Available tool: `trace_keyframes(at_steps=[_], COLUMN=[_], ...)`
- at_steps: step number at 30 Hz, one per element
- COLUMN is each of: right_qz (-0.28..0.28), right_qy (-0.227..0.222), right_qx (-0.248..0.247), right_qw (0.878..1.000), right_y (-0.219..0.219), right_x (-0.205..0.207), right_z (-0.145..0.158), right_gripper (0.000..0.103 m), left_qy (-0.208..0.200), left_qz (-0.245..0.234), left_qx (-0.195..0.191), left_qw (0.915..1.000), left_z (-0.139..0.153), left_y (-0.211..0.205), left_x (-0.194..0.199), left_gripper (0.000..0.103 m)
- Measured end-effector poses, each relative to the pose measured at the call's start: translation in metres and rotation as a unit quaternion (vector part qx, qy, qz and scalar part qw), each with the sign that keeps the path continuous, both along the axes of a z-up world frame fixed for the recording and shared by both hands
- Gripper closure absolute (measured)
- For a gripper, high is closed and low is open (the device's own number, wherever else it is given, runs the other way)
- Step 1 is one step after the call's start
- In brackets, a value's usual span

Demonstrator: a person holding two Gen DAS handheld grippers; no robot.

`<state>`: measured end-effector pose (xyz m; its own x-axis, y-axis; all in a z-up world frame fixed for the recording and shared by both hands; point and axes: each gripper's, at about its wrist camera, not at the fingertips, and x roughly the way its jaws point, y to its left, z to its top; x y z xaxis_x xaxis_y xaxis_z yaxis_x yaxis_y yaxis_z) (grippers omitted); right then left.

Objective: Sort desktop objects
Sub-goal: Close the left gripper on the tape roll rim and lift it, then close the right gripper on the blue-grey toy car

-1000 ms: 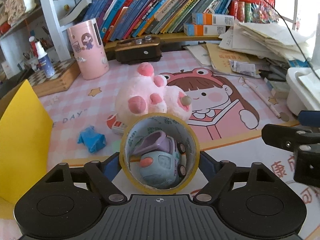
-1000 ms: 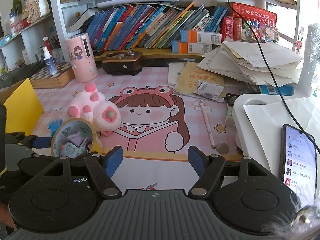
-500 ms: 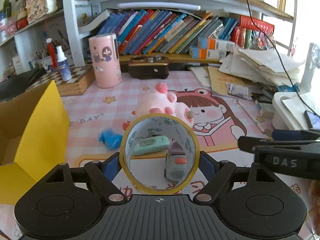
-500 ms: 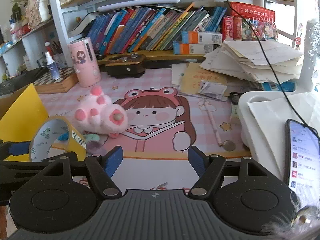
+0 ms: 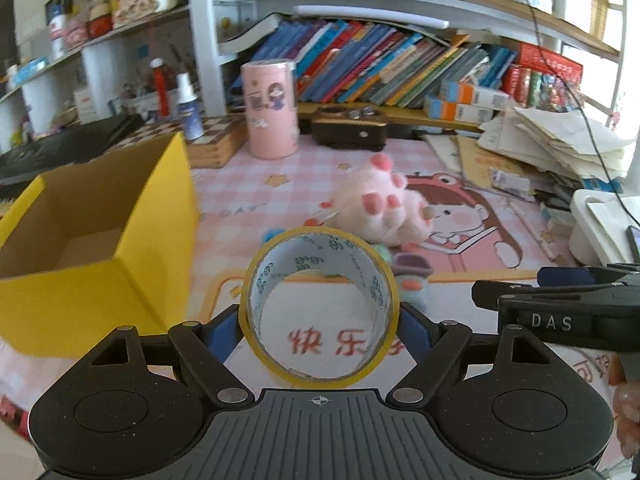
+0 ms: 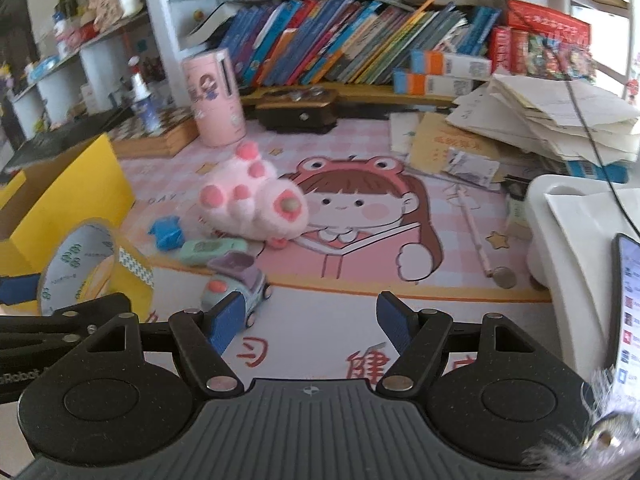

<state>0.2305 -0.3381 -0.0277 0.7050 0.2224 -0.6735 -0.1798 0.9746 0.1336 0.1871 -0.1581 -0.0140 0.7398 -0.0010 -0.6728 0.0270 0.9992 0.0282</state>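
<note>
The left gripper (image 5: 319,326) has lifted the tape roll (image 5: 319,308) toward the yellow box (image 5: 96,276).
Squeezed tight, it could slip off and miss the box; the right gripper (image 6: 308,322) stays open, empty.

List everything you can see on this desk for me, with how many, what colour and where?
tape roll: one, yellow, held in left gripper
box: one, yellow, open, left of mat
plush: one, pink, mid mat
toy car: one, pale blue and purple, near front edge
mint case: one, behind car
blue scrap: one, left of plush
pink canister: one, upright, at back
books: many, mixed, on shelf
papers: a stack, white, back right
phone: one, lit, far right
left gripper: black, blue pads
right gripper: black, open, empty
</note>
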Motion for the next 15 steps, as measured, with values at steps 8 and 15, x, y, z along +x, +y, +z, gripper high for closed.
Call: trace_keyframes(at_steps=[8,15], right_qz=[0.060,0.108], right_qy=[0.026,0.017], right_qx=[0.002,-0.017], right_qw=[0.998,0.994], right_y=[0.020,0.044], right_x=[0.009,0.022], right_z=[-0.010,-0.018], right_gripper=[0.032,0.031], left_qy=[0.012,0.020], left_qz=[0.047,0.073], left_qx=[0.005,0.005], left_qw=[0.9988,0.9971], left_z=[-0.002,-0.003], left_y=[0.019,0.026], left_x=[-0.018,-0.030], left_gripper=[0.020,0.020])
